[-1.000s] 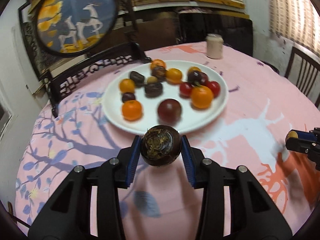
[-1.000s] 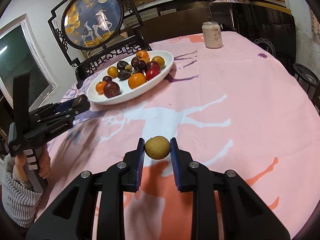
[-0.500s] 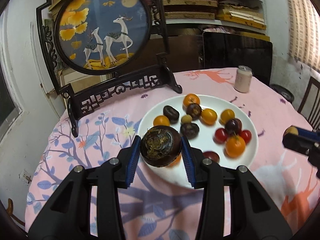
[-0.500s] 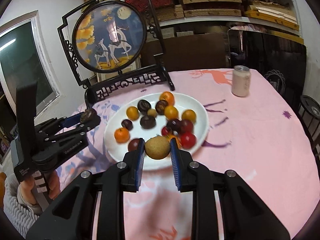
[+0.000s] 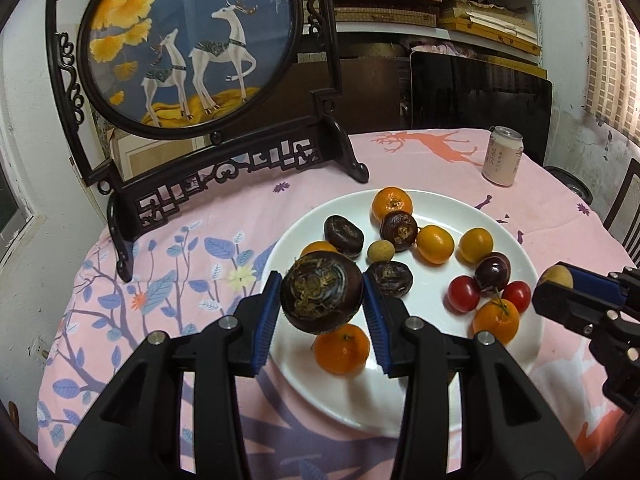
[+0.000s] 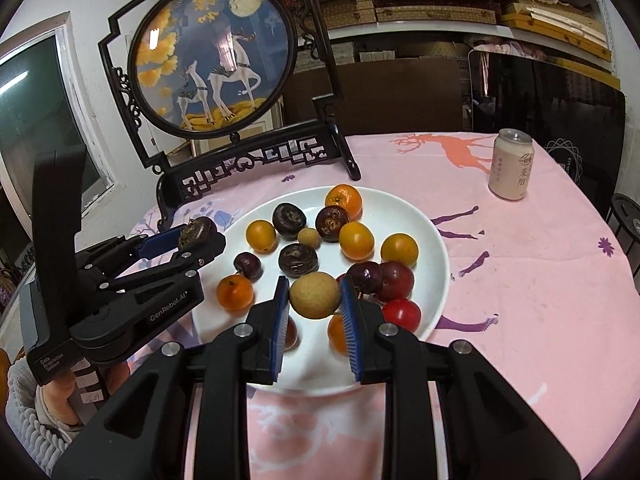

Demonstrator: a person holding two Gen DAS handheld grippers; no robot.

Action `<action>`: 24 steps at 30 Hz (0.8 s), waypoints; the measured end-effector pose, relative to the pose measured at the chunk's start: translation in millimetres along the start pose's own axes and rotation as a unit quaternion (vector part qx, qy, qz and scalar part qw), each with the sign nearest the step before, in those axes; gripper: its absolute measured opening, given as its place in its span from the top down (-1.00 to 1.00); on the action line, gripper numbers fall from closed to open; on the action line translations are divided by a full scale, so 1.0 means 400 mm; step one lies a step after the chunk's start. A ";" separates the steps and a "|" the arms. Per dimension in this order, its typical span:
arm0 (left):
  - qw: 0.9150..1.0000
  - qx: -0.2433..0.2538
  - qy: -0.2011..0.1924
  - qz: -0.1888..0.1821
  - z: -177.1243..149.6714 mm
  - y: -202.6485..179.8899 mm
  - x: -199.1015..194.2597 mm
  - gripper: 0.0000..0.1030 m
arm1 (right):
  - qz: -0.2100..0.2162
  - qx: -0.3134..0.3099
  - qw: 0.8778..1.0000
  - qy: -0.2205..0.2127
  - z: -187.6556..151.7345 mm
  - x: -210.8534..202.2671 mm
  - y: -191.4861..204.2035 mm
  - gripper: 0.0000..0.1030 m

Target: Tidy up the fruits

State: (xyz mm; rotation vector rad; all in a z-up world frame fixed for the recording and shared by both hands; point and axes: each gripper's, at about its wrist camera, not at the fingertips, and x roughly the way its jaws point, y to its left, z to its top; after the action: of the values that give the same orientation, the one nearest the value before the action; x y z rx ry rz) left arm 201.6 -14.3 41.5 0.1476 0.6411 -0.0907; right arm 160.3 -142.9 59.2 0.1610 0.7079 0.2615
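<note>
My left gripper (image 5: 321,300) is shut on a dark brown water chestnut (image 5: 321,297) and holds it above the near-left rim of the white plate (image 5: 440,200). My right gripper (image 6: 315,300) is shut on a tan longan (image 6: 315,295) above the plate's (image 6: 432,232) near side. The plate holds several oranges, dark chestnuts, dark plums, red tomatoes and one small longan (image 5: 378,251). The right gripper shows at the right edge of the left wrist view (image 5: 560,280). The left gripper shows at the left of the right wrist view (image 6: 196,236).
A black carved stand with a round deer picture (image 5: 192,40) stands behind the plate on the left. A pale drink can (image 5: 503,156) stands at the back right of the pink tablecloth (image 6: 540,300). A chair (image 5: 628,216) is at the far right.
Both grippers have moved forward from the near part of the table until they are over the plate, each still holding its fruit. The plate now fills the middle of both views.
</note>
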 end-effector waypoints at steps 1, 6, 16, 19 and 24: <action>1.000 0.000 0.002 0.000 0.002 -0.001 0.008 0.20 | 0.000 -0.001 1.000 0.001 0.001 0.007 -0.002 0.50; 1.000 0.004 0.003 0.001 0.009 -0.012 0.039 0.20 | -0.001 -0.004 1.000 0.009 0.005 0.045 -0.009 0.50; 1.000 0.003 0.000 0.008 0.010 -0.019 0.082 0.00 | -0.011 -0.023 1.000 0.015 0.008 0.104 0.000 0.47; 1.000 0.001 -0.012 0.013 0.011 -0.019 0.077 -0.32 | -0.020 -0.028 0.999 0.016 0.001 0.113 -0.003 0.19; 1.000 0.011 -0.018 0.018 0.009 -0.025 0.062 -0.33 | -0.017 -0.020 1.000 0.007 0.000 0.092 -0.015 0.17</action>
State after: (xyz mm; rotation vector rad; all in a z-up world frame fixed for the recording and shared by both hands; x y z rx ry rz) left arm 222.1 -25.7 28.4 0.1779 0.6007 -0.0661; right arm 188.0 -137.8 35.0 0.1080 0.7189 0.2447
